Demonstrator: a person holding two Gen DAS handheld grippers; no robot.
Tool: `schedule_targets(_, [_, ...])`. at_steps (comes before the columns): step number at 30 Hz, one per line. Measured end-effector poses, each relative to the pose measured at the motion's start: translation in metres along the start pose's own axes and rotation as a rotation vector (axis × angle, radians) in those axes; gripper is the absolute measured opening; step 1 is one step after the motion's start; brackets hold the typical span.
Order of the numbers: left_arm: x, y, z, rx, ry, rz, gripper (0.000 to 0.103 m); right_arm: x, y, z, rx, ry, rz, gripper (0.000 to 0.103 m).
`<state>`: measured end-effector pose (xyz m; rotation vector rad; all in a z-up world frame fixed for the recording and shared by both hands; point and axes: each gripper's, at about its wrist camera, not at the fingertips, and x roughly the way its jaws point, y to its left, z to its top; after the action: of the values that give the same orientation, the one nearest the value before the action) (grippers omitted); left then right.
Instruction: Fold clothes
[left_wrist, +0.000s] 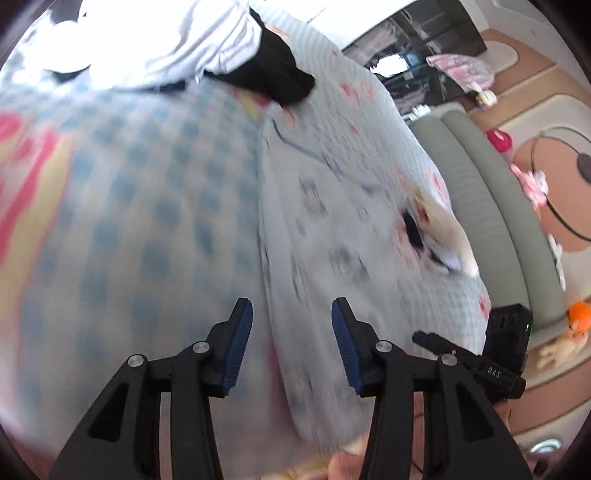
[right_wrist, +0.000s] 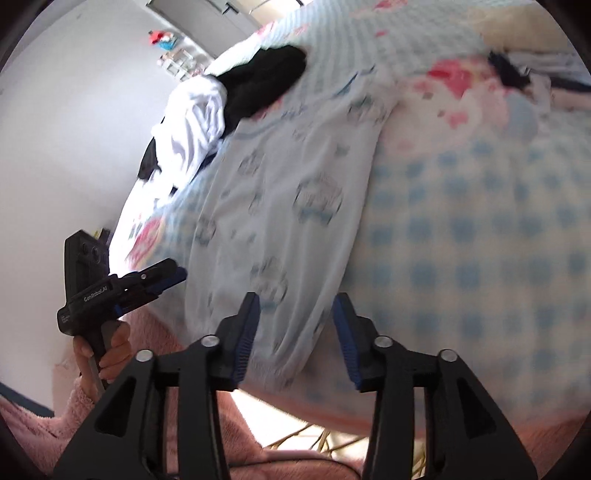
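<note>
A pale blue printed garment (right_wrist: 280, 206) lies flat and lengthwise on the checked bedspread (right_wrist: 480, 240); it also shows in the left wrist view (left_wrist: 325, 229). My right gripper (right_wrist: 293, 328) is open, its jaws straddling the garment's near hem at the bed edge. My left gripper (left_wrist: 291, 336) is open over the garment's near left edge; it also shows in the right wrist view (right_wrist: 166, 277), beside the bed. A white garment (left_wrist: 173, 44) and a black garment (left_wrist: 273, 70) lie piled at the far end.
The bedspread (left_wrist: 129, 221) has blue checks and red-yellow prints. A grey padded bed rim (left_wrist: 491, 206) and a floor mat with toys (left_wrist: 576, 317) lie to the right. A white wall (right_wrist: 74, 129) stands left of the bed. My pink sleeve (right_wrist: 155, 343) is near.
</note>
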<state>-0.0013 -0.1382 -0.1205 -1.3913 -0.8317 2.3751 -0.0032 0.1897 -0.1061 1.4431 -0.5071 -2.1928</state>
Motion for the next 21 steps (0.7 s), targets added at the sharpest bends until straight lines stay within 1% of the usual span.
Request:
schedule_targets(3, [0.016, 0.000, 0.014, 0.037, -0.017, 0.053, 0.047, 0.014, -0.021, 0.031, 0.056, -0.012, -0.029, 0.048])
schedule_targets(6, [0.032, -0.001, 0.029, 0.073, -0.034, 0.106, 0.047, 0.032, -0.026, 0.052, 0.069, -0.033, -0.029, 0.051])
schedule_targets(8, [0.042, -0.001, 0.039, 0.098, -0.045, 0.141, 0.046, 0.052, -0.021, 0.056, 0.026, 0.010, -0.095, 0.052])
schedule_targets(9, [0.048, -0.001, 0.043, 0.110, -0.051, 0.159, 0.046, 0.060, -0.019, 0.054, -0.005, 0.034, -0.144, 0.051])
schedule_targets(10, [0.053, -0.001, 0.048, 0.122, -0.056, 0.176, 0.045, 0.065, -0.017, 0.051, -0.031, 0.044, -0.193, 0.046])
schedule_targets(11, [0.048, 0.001, 0.048, 0.120, -0.075, 0.186, 0.045, 0.067, -0.019, 0.048, -0.038, 0.040, -0.221, 0.043])
schedule_targets(13, [0.037, 0.005, 0.047, 0.115, -0.113, 0.206, 0.044, 0.065, -0.023, 0.043, -0.037, 0.032, -0.261, 0.043])
schedule_targets(14, [0.030, 0.006, 0.047, 0.113, -0.147, 0.207, 0.043, 0.061, -0.022, 0.042, -0.038, 0.027, -0.279, 0.043])
schedule_targets(16, [0.020, -0.001, 0.046, 0.151, -0.202, 0.152, 0.043, 0.052, -0.019, 0.043, -0.046, 0.018, -0.312, 0.043])
schedule_targets(17, [0.014, -0.005, 0.046, 0.170, -0.229, 0.124, 0.043, 0.045, -0.013, 0.044, -0.063, -0.009, -0.325, 0.043])
schedule_targets(18, [0.013, -0.012, 0.044, 0.199, -0.239, 0.086, 0.044, 0.037, -0.006, 0.046, -0.082, -0.041, -0.338, 0.045])
schedule_targets(19, [0.019, -0.019, 0.042, 0.221, -0.221, 0.068, 0.044, 0.030, 0.001, 0.048, -0.101, -0.072, -0.351, 0.046])
schedule_targets(21, [0.031, -0.033, 0.037, 0.266, -0.182, 0.035, 0.045, 0.026, 0.014, 0.055, -0.141, -0.118, -0.311, 0.051])
